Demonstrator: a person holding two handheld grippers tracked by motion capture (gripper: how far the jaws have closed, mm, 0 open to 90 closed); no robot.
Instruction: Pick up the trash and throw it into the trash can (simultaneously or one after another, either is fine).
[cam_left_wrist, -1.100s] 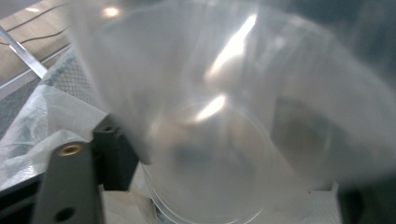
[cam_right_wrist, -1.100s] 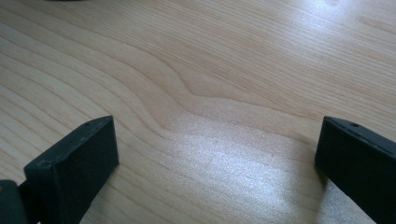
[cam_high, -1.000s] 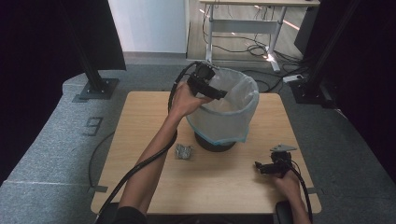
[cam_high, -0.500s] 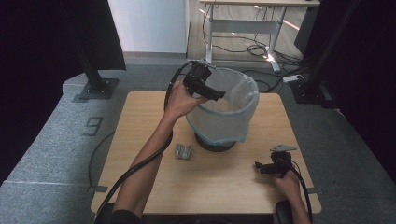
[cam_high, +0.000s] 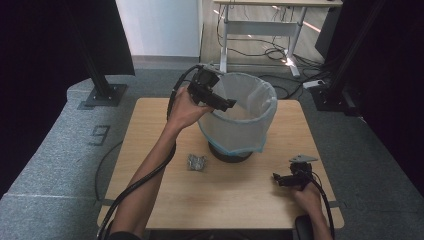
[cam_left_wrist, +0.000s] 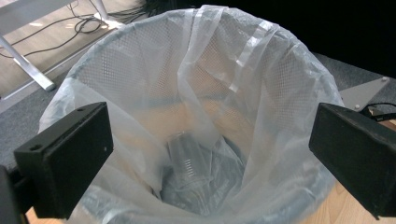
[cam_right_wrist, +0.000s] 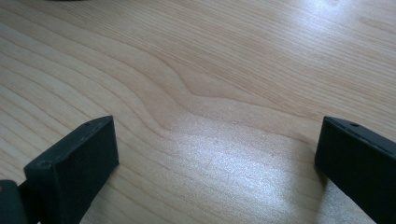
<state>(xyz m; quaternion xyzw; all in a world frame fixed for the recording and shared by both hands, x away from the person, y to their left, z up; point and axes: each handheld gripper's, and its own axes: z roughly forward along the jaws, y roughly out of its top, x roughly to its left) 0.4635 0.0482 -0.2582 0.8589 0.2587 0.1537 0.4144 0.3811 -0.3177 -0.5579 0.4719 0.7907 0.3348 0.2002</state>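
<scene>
Clear plastic cup (cam_left_wrist: 187, 156) lies tilted inside the lined bin (cam_high: 260, 127), mouth downward.

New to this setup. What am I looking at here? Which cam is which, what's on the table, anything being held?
There is no robot: a person holds handheld tongs in each hand. The high view looks down on a wooden table from above. The other two views come from cameras mounted on the tongs, looking along their black jaws.

The left tongs are raised over the rim of a mesh bin lined with a clear plastic bag. Their jaws stand wide apart and hold nothing. A clear plastic cup lies at the bottom of the bin.

The right tongs sit low over bare wood, open and empty too.

A small crumpled grey item lies on the table beside the bin.
</scene>
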